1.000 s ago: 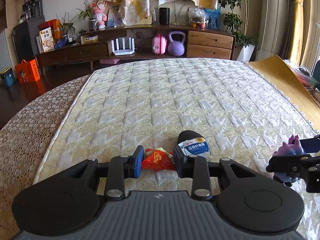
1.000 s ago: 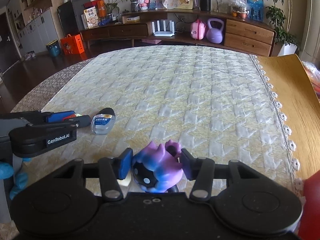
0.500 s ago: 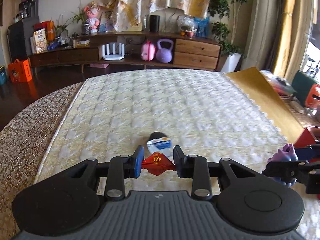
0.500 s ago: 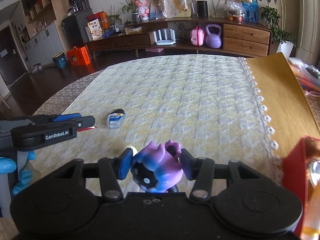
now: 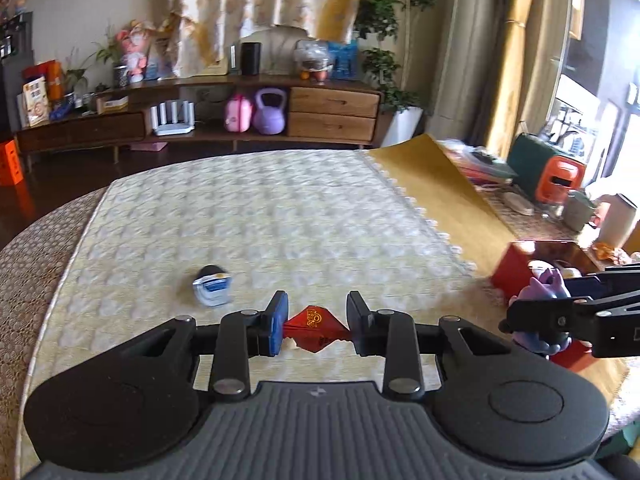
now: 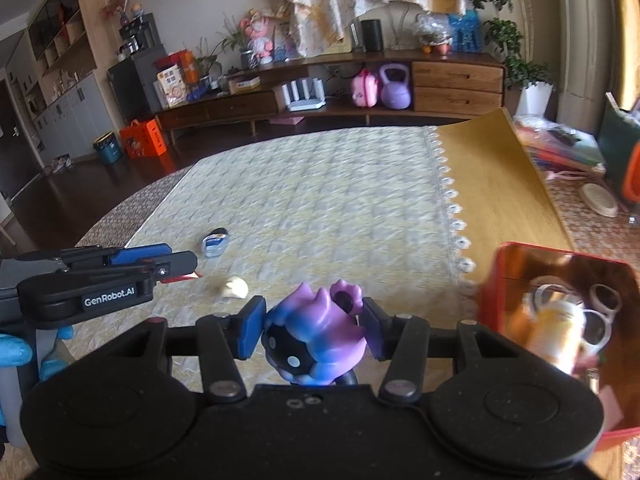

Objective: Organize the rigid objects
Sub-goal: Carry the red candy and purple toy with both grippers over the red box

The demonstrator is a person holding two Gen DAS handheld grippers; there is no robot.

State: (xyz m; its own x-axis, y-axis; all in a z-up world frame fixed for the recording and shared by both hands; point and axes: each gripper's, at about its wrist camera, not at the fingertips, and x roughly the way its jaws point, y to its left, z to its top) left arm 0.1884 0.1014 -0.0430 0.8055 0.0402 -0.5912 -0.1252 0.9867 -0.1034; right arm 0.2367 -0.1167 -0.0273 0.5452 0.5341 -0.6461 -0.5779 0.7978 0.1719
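White lettering "GenRobot.AI" runs along the black side of the left gripper (image 6: pixel 176 270), at nine o'clock in the right wrist view. The red packet (image 5: pixel 314 328) held in that gripper carries a gold emblem too small to read. The small bottle (image 5: pixel 212 286) has a blue label, illegible.

Red box (image 6: pixel 516 276) blurred, its contents unreadable.

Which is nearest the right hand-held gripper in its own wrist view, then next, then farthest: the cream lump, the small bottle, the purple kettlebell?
1. Cream lump: on the bedspread just ahead and left of the right hand-held gripper.
2. Small bottle: lying farther up the bedspread, left of centre.
3. Purple kettlebell: on the low shelf across the room, by far the farthest.
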